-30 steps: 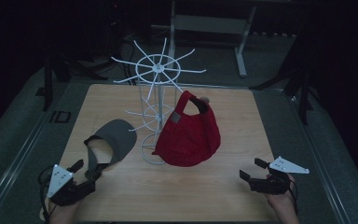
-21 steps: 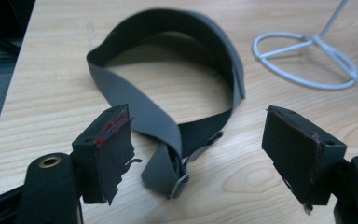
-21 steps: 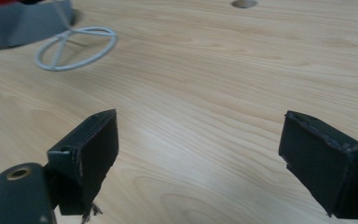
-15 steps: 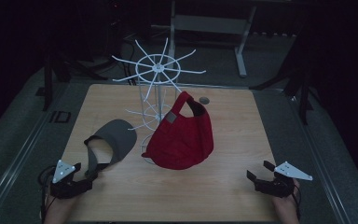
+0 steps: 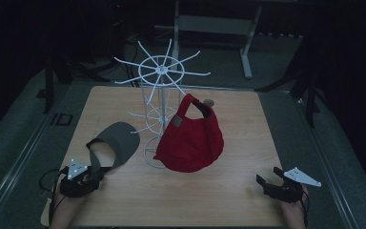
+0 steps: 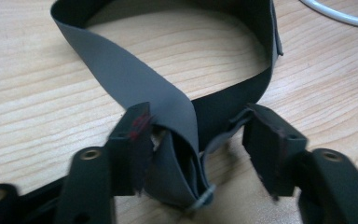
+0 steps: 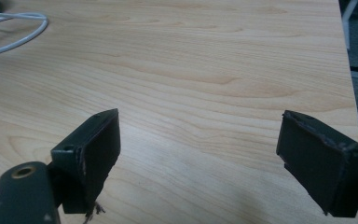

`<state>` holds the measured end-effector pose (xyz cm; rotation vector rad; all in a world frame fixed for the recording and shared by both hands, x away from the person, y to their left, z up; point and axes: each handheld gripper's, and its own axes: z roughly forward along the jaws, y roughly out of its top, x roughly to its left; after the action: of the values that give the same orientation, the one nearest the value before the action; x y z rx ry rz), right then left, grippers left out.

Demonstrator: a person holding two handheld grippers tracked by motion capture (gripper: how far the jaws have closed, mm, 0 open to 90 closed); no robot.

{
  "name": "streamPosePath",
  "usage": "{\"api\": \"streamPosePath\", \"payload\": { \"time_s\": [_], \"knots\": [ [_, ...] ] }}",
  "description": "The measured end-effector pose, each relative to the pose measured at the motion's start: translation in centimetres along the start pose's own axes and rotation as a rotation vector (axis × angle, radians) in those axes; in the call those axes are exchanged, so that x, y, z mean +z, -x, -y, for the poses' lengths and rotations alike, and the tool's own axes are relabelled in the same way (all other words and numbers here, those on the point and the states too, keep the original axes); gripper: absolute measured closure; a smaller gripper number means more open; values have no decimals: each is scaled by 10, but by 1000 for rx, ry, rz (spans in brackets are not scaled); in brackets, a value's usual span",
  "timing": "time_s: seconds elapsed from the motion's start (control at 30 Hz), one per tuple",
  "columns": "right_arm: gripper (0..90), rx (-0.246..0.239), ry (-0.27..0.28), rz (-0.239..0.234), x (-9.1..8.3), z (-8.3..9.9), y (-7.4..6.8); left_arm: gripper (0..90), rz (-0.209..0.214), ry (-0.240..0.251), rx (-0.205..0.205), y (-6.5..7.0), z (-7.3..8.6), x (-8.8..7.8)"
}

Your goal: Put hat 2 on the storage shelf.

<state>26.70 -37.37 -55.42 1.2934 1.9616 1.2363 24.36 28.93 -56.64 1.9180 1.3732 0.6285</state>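
The grey sun visor [image 5: 116,144] with its flat fabric strap lies on the light wooden table [image 5: 228,191] at the near left, just beside the base ring of the white wire hat rack [image 5: 158,95]. Its strap loop [image 6: 168,107] points back toward me. My left gripper [image 5: 94,175] has the folded rear end of that strap between its 2 jaws. They have just been closing, but a gap shows at the far pad [image 6: 268,144], so I count the left gripper as not yet clamped. To do this well, I should centre the doubled strap between the pads, squeeze until both pads press flat, then lift slowly so the brim does not drag. The red baseball cap [image 5: 193,138] leans against the rack, near the visor, so I should keep clear of it. My right gripper [image 5: 272,180] waits with jaws wide apart over bare wood.
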Motion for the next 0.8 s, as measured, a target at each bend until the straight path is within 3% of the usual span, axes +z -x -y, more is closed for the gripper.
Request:
{"api": "streamPosePath", "payload": {
  "time_s": [0.2, 0.3, 0.37, 0.47, 0.67, 0.8],
  "knots": [
    [135, -6, -7, -2, 2, 0, -1, 585, -22, -34, -6, 0, -1, 2],
    [136, -4, -11, 0, 3, 0, -1, 738, -18, -34, 7, 1, -1, 1],
    [136, 2, -8, -1, 3, 0, -1, 840, -49, -31, 36, 4, -1, 1],
    [136, 12, -3, -4, 2, 1, 0, 858, -58, -16, 40, 4, -1, -1],
    [137, 33, 11, 7, 1, 1, 2, 862, -60, 91, 27, 0, -10, -20],
    [137, 34, 18, 13, 0, 1, 2, 866, -45, 133, 56, 4, -21, -33]
  ]
}}
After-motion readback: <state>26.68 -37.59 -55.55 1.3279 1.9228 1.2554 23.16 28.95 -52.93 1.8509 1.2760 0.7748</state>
